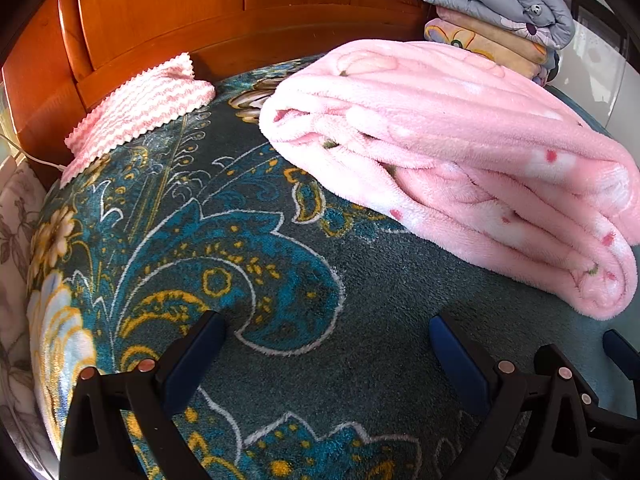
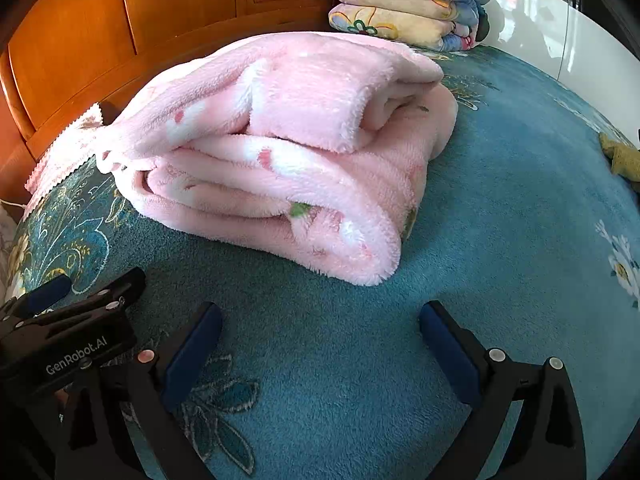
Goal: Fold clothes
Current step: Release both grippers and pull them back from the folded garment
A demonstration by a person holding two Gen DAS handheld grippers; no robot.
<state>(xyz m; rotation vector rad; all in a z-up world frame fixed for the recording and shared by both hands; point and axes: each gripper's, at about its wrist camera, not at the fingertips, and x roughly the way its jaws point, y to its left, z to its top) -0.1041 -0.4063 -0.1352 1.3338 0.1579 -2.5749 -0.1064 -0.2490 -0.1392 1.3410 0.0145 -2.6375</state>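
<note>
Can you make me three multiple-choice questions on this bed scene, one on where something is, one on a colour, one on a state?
1. Where is the stack of folded quilts?
A. against the wooden headboard, behind the pink blanket
B. between the gripper fingers
C. on top of the pink blanket

2. What colour is the fleece bedspread?
A. red
B. teal
C. white

3. How is the left gripper?
A. shut on the pink blanket
B. shut on the striped cloth
C. open, holding nothing

Answers: 1 A, the stack sits by the headboard beyond the pink blanket. 2 B, teal pile with floral pattern. 3 C, its fingers stand apart over bare bedspread; the right gripper is likewise open.
</note>
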